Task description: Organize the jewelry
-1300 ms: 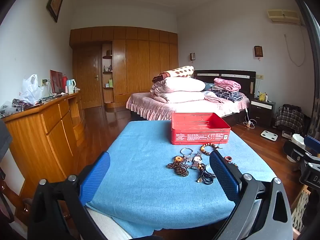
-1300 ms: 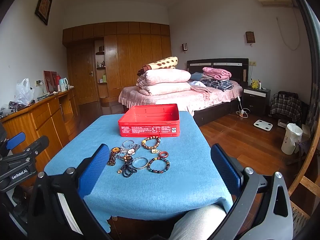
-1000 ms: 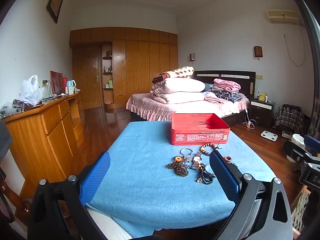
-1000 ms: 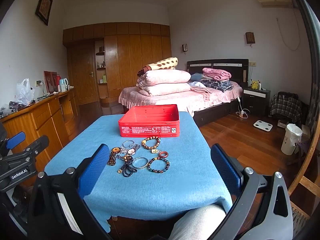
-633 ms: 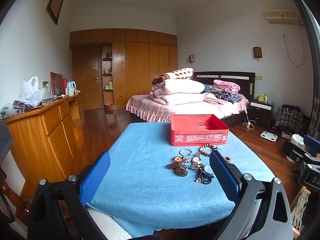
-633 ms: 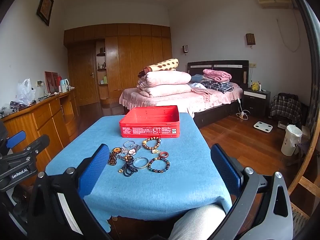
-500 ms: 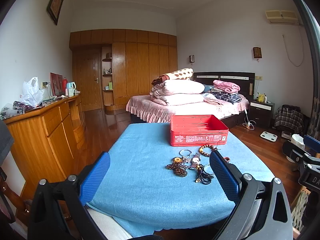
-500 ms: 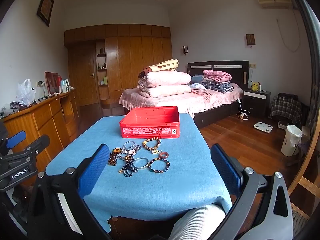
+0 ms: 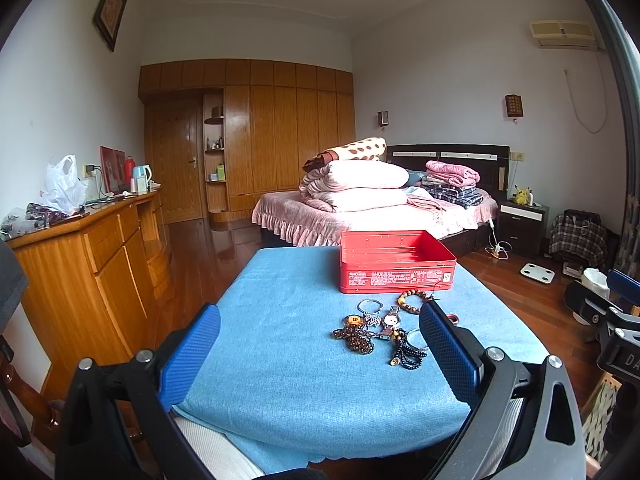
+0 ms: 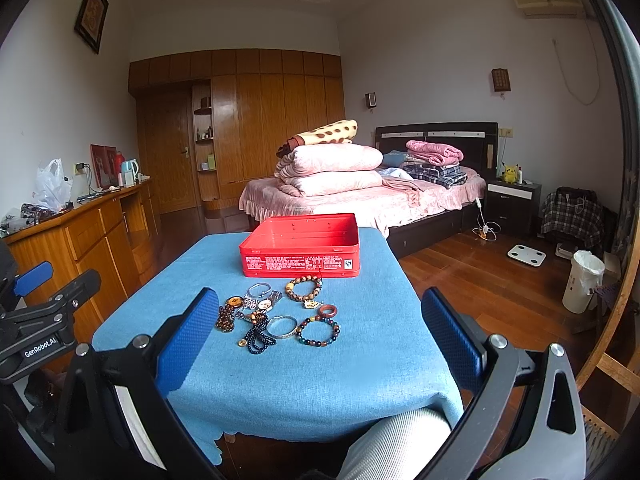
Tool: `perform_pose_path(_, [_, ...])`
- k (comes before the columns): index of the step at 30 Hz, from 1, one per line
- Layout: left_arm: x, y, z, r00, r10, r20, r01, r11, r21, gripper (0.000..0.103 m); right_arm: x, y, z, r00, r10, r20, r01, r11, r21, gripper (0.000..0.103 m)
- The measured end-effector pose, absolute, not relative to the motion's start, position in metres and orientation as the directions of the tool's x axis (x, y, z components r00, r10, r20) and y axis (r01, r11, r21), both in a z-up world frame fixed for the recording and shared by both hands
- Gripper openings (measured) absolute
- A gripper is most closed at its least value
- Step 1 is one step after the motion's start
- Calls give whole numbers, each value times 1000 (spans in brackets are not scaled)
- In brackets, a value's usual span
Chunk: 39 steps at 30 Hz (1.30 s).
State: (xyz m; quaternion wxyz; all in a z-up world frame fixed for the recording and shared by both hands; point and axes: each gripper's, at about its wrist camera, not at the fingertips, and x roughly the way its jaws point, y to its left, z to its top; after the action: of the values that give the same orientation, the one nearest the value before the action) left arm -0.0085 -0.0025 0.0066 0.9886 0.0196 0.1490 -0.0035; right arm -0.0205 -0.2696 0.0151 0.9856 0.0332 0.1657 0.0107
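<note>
My left claw hangs low at the near edge of the table, its blue pads spread wide apart with nothing between them. My right claw does the same, pads wide apart and empty, and each view cuts the claw bodies off at the bottom edge.

The jewelry sits in a loose cluster on the blue cloth, just in front of the red tin, which is open with no lid that I can see. From the right wrist I can pick out a multicoloured bead bracelet, a silver bangle touching it, a small reddish ring, a brown bead bracelet nearest the tin, a watch and a dark bead strand. The pieces around the watch overlap so much that I cannot tell one from another.

From the left wrist, my own right-hand pad covers part of the cluster: the bangle and the reddish ring show only as slivers, and the multicoloured bracelet is hidden altogether. The brown bead tangle lies clear on the left.

The tin's inside is mostly hidden by its front wall; what shows looks bare. Its label print is too small to read.
</note>
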Motion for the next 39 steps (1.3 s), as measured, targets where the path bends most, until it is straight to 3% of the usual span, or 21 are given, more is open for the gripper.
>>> perform_pose_path(39, [-11,-4,8,957,0,-291,11,999,38,97,-22,-270,14,946,31,-323,-10,998,69,98])
